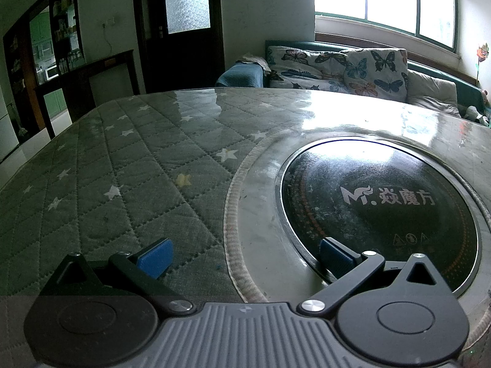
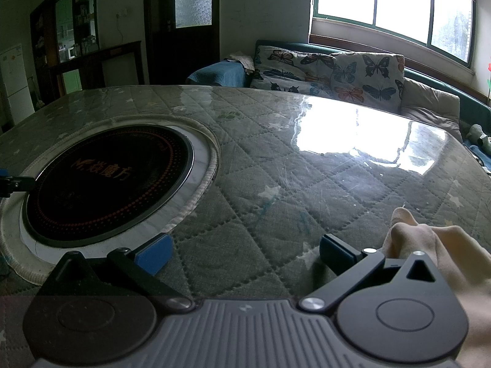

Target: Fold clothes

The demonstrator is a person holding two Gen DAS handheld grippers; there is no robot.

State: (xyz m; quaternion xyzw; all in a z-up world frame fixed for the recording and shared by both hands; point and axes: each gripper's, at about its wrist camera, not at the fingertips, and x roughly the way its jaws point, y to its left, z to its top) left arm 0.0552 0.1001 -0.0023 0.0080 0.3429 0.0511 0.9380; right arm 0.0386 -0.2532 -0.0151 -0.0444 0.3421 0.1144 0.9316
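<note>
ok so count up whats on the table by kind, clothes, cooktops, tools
clothes: 1, a cream garment bunched by the right tool
cooktops: 1, a round black cooktop set into the table
tools: 2, the right one and the left tool, both open and empty
total: 4

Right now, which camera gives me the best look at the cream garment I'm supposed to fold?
The right wrist view. The cream garment lies bunched on the table just right of the open right gripper, partly hidden behind it. The left wrist view shows none of it.
</note>
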